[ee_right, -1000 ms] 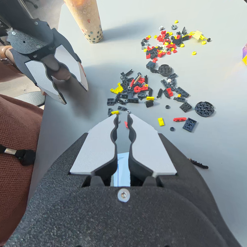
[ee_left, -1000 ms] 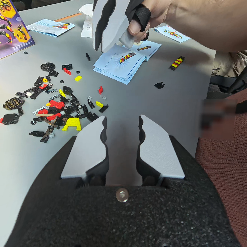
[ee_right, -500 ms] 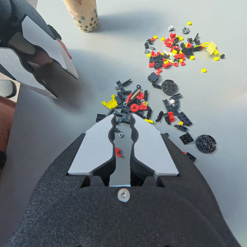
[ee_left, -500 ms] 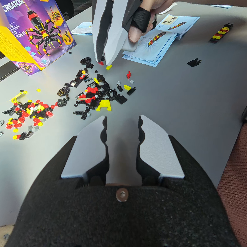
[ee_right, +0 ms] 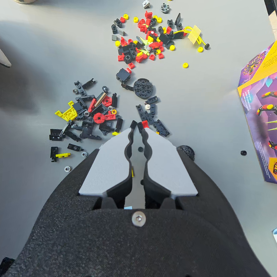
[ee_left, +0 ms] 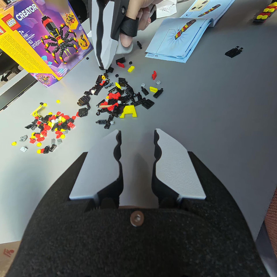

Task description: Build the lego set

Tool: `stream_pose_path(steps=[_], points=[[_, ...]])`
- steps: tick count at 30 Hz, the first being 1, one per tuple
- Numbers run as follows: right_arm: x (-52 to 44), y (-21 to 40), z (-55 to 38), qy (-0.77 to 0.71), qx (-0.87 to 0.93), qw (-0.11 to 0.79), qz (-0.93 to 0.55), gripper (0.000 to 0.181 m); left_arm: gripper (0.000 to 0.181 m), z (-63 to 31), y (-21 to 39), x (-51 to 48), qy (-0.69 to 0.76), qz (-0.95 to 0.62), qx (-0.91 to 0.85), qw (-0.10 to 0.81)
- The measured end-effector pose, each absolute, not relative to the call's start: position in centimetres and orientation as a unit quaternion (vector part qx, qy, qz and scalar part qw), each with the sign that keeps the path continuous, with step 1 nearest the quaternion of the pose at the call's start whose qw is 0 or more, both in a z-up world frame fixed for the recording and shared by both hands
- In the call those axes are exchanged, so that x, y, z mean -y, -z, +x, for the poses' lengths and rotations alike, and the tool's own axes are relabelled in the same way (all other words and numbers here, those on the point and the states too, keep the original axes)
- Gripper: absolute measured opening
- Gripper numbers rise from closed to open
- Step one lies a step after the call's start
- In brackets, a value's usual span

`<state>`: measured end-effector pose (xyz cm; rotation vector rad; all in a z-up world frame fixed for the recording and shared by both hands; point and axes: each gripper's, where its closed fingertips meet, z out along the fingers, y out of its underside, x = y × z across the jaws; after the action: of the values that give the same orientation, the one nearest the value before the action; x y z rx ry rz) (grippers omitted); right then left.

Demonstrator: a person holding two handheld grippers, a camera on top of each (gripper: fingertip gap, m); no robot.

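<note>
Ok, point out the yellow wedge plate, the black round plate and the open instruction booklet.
yellow wedge plate (ee_left: pixel 128 111): left wrist view, its flat top.
black round plate (ee_right: pixel 143 88): right wrist view, its centre.
open instruction booklet (ee_left: pixel 176 40): left wrist view, the left page.

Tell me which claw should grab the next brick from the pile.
Right. The right claw is down at the edge of the brick pile, tips nearly closed beside a small black brick. The left claw sits open, back from the pile over bare table.
</note>
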<state>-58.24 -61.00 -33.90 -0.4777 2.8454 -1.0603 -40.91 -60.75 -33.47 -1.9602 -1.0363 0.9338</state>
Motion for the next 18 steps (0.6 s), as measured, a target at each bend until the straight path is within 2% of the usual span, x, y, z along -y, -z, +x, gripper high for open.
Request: stream_pose_path(steps=[18], points=[[65.6,33.8,-61.3,0.344,-0.927,0.021,-0.148,0.015,0.041,-40.2,33.9,61.3,-0.36,-0.765,0.404,0.349]])
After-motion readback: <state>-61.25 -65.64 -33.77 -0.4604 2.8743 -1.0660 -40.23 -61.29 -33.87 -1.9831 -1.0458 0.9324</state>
